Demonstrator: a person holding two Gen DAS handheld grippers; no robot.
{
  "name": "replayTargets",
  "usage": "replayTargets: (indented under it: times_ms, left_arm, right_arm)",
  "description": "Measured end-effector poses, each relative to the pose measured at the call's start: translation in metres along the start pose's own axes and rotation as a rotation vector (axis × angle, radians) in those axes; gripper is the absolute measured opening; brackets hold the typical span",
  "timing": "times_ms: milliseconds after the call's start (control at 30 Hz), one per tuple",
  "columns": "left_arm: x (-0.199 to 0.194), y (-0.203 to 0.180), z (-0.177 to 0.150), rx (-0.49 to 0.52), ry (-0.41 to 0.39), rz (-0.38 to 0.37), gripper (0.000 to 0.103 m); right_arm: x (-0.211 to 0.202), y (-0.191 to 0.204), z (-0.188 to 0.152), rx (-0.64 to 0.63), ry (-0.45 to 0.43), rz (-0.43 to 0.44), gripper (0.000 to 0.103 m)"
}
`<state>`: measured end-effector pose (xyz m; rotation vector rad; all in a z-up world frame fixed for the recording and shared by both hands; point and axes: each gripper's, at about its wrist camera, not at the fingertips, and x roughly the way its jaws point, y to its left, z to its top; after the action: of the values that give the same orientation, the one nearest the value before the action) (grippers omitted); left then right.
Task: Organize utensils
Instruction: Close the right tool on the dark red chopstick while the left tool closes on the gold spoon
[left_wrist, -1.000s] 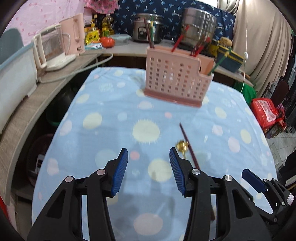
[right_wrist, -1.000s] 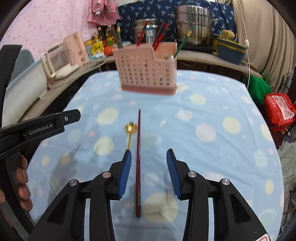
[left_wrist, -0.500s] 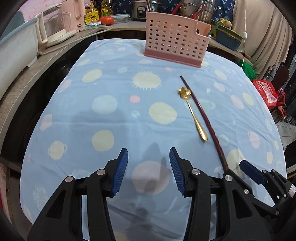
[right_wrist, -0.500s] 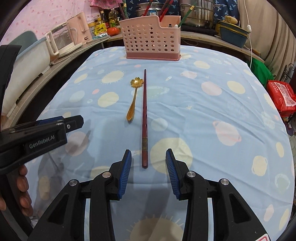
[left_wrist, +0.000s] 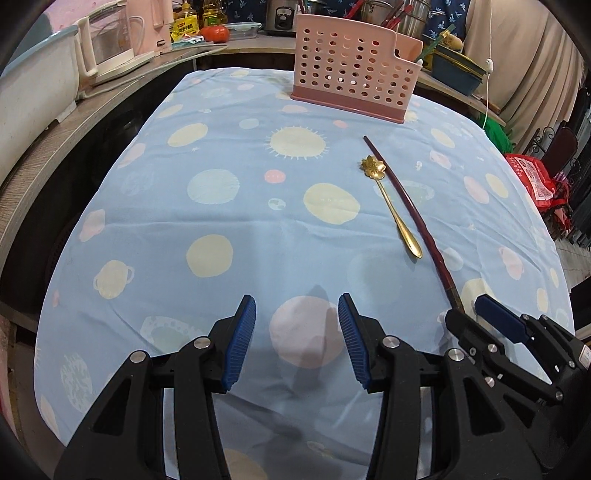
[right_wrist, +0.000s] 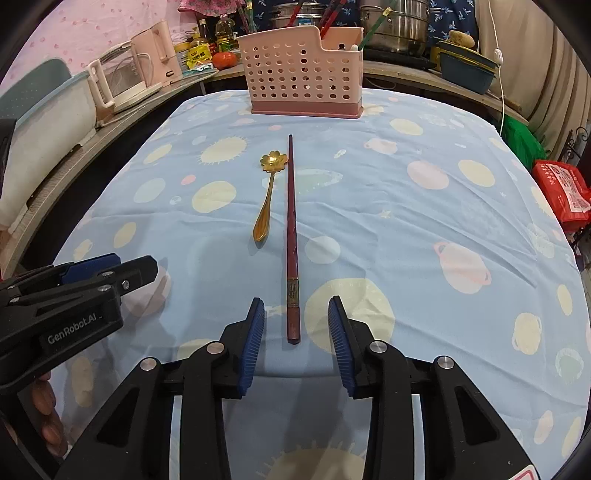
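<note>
A round table (right_wrist: 424, 229) has a blue cloth with suns and planets on it. On the cloth lie two things side by side. One is a long dark red chopstick (right_wrist: 291, 236). The other is a little gold spoon (right_wrist: 267, 195) with a bowl shaped like a flower. The spoon is just to the left of the chopstick, and they are very close near the flower end. Both point toward a pink basket (right_wrist: 303, 85) with lots of round holes. The basket stands upright at the far side of the table, apart from the spoon and chopstick. Some red and green sticks poke up out of it.

The right tongs (right_wrist: 295, 328) are wide open and hold nothing. The near end of the chopstick lies between their blue pads (right_wrist: 255, 339), but the pads do not touch it.

The left tongs (left_wrist: 297, 336) are open too, with nothing in them. They hang over a bare bit of cloth, off to the left of the spoon.

Behind the table there is a shelf with a pink kettle (right_wrist: 157, 55), bottles, a red tomato (right_wrist: 223, 60) and big shiny pots (right_wrist: 397, 22).
</note>
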<state>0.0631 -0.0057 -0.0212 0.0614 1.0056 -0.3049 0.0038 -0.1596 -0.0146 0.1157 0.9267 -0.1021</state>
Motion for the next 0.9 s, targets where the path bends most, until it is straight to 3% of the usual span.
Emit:
replayTargets:
  times_ms: [333, 567, 900]
  left_arm:
    - [0.007, -0.007, -0.004, 0.034, 0.010, 0.039, 0.044]
    - [0.013, -0.018, 0.001, 0.059, 0.018, 0.068, 0.044]
    - [0.026, -0.038, 0.020, 0.045, 0.024, 0.047, 0.044]
  right_arm:
    - [0.007, -0.001, 0.000, -0.019, -0.016, 0.000, 0.008]
    - [0.006, -0.003, -0.003, -0.049, -0.042, -0.020, 0.007]
    - [0.001, -0.059, 0.001, 0.100, -0.029, -0.012, 0.007]
